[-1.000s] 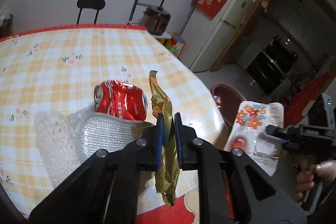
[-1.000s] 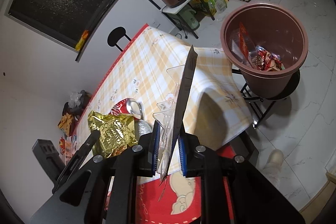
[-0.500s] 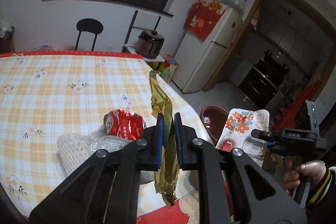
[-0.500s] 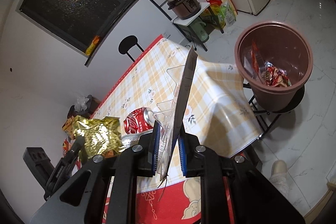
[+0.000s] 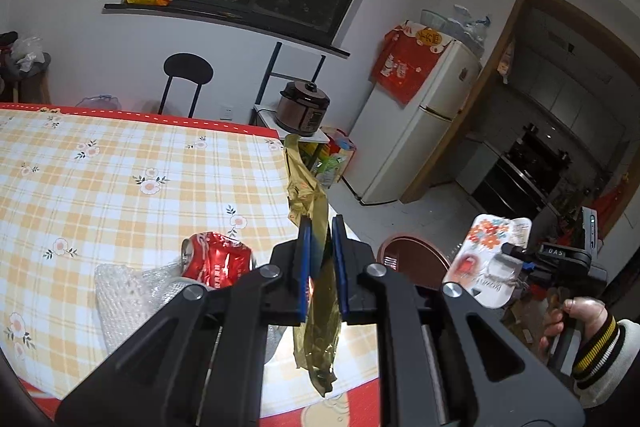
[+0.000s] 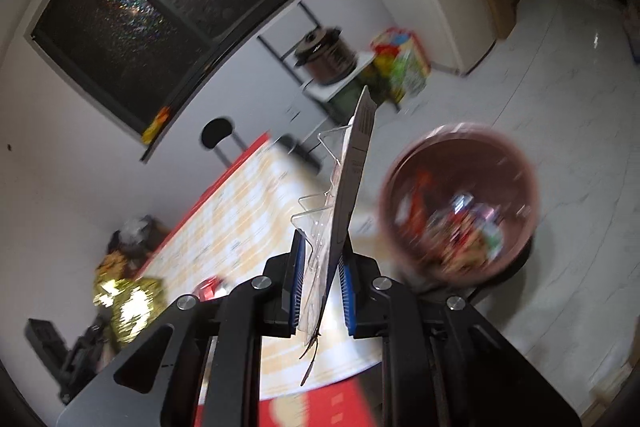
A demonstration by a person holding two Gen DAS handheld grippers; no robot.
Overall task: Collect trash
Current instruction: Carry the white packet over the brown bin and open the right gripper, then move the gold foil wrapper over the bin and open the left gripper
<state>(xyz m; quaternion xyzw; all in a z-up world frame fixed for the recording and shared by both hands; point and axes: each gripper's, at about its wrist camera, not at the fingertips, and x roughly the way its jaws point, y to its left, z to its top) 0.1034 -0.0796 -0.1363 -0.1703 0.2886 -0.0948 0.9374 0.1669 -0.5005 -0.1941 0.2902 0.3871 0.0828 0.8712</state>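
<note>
Gold crinkled foil wrapper point(image 5: 316, 263) hangs clenched between the left gripper point(image 5: 318, 261) fingers. Right gripper point(image 6: 322, 283) fingers clamp a clear plastic blister pack with card backing point(image 6: 352, 179) edge-on.

Open floor point(image 6: 560, 99) around bin point(image 6: 460, 211)
</note>
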